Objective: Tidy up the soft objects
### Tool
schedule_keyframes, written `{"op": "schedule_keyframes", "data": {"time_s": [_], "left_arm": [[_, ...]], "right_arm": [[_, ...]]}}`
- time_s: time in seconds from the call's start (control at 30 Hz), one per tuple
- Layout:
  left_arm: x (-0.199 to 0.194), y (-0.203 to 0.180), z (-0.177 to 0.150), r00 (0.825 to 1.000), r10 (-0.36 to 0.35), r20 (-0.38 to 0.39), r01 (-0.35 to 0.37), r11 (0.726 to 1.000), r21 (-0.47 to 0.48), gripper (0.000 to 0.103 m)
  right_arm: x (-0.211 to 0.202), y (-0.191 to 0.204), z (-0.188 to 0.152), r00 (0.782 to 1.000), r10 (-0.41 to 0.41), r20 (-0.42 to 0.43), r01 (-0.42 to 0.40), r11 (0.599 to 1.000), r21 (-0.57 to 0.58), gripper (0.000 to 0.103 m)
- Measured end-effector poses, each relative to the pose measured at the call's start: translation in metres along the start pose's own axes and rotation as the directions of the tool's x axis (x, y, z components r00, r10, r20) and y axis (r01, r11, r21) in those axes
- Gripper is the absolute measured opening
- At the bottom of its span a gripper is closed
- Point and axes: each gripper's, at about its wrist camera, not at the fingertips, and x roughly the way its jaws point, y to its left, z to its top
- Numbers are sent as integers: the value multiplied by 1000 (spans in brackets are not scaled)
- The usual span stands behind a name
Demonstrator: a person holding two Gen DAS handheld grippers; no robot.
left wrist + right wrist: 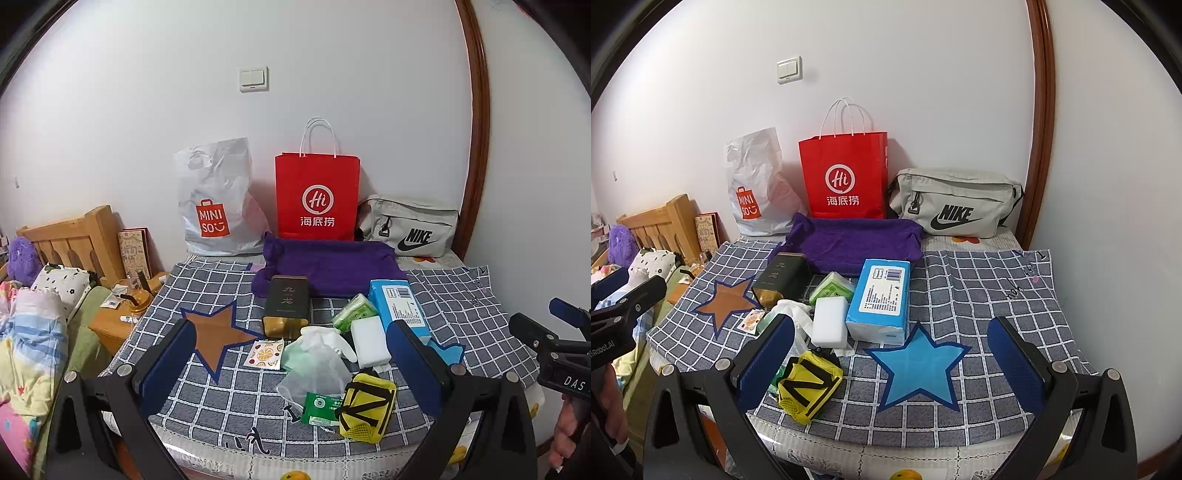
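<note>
Checked grey cloth [461, 306] covers the bed; both grippers hover wide apart, holding nothing: left gripper [291, 354] directly before the soft clutter, yellow pouch [367, 406] nearest; right gripper [892, 354] over a blue star [918, 365]

Both wrist views face the wall from the near edge, sharing the checked cloth [229, 391] and red bag [846, 177].

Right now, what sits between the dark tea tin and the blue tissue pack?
A small green tissue packet lies between the dark tea tin and the blue tissue pack, clearest in the right wrist view.
</note>
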Motion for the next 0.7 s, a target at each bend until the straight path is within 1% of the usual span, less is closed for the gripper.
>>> {"op": "schedule_keyframes", "data": {"time_s": [0.7], "left_arm": [[-3,-2,-4,1000,6,3,-6,1000,10,103]], "right_arm": [[0,-1,1,1000,7,2,-7,1000,-2,103]]}}
